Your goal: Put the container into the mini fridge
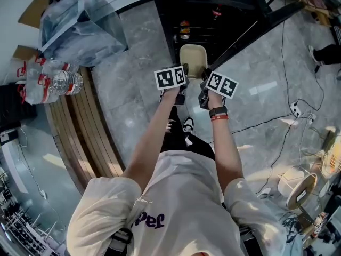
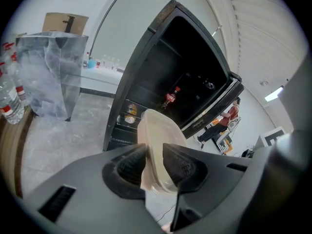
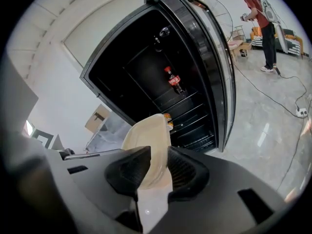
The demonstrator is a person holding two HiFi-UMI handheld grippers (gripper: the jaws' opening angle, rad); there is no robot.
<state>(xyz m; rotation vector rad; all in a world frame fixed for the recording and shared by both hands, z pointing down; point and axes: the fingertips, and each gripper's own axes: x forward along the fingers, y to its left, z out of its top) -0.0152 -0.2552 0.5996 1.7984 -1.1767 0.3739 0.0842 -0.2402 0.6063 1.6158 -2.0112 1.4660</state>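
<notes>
Beige container (image 1: 193, 60) is hanging by its thin rim, pinched by the left gripper (image 2: 153, 152) and right gripper (image 3: 159, 156), and might slip.

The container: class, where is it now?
In the head view, the container is held at centre between the left hand-held gripper and right hand-held gripper, in front of the open mini fridge.

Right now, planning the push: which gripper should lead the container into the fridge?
Left, probably. Both clamp the container, but the open door runs close beside the right gripper; the left gripper has only floor beside it.
</notes>
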